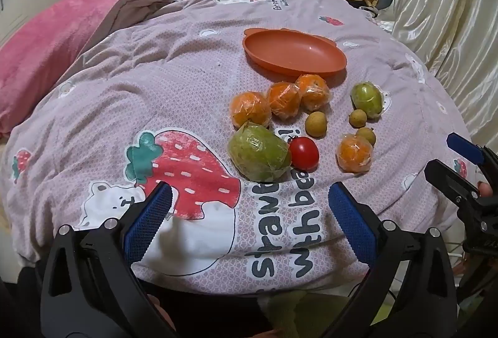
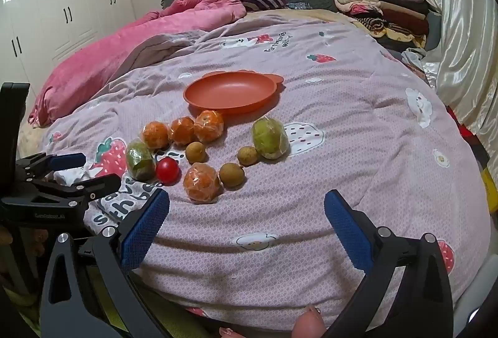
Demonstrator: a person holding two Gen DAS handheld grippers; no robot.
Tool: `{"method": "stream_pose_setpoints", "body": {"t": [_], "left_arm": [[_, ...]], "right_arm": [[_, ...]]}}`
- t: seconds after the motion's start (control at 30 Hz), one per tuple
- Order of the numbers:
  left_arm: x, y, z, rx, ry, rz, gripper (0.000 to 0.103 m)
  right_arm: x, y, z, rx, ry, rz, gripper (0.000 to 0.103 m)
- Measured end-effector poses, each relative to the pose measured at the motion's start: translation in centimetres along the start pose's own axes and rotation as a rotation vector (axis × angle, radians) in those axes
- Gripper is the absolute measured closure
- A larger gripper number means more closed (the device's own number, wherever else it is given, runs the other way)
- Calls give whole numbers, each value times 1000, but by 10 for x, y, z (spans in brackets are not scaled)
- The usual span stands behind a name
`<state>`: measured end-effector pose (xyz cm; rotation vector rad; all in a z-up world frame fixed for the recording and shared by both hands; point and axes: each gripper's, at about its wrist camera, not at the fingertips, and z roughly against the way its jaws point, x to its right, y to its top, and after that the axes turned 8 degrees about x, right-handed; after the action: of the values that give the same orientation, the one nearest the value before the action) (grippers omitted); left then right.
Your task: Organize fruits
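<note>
An empty orange plate [image 1: 294, 53] [image 2: 232, 92] lies on the quilt. In front of it sit several wrapped oranges [image 1: 250, 108] [image 2: 200, 181], two wrapped green fruits [image 1: 259, 151] [image 2: 270, 138], a red tomato [image 1: 304, 152] [image 2: 167, 170] and three small brown longans [image 1: 316, 124] [image 2: 232, 175]. My left gripper [image 1: 249, 198] hovers open just short of the large green fruit, nothing between its blue pads. My right gripper [image 2: 246, 205] is open too, near the closest orange, and shows at the right edge [image 1: 460, 163] of the left wrist view.
The fruits rest on a lilac strawberry-print quilt [image 2: 342, 135]. A pink blanket [image 2: 124, 48] lies bunched at the back left, folded clothes [image 2: 386, 11] at the back right, a satin curtain [image 2: 460, 42] along the right. White wardrobes [image 2: 62, 11] stand on the left.
</note>
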<state>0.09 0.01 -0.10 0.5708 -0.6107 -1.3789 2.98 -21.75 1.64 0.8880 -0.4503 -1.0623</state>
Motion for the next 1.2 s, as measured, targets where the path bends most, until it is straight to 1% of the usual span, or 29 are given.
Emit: {"method": "stream_pose_setpoints", "body": {"t": [0.93, 1.2], "left_arm": [[0, -1, 1, -1, -4, -6, 8], [6, 3, 1, -3, -8, -12, 8]], "right_arm": [[3, 4, 0, 1, 6, -10, 4], [4, 6, -2, -2, 7, -18, 4]]}}
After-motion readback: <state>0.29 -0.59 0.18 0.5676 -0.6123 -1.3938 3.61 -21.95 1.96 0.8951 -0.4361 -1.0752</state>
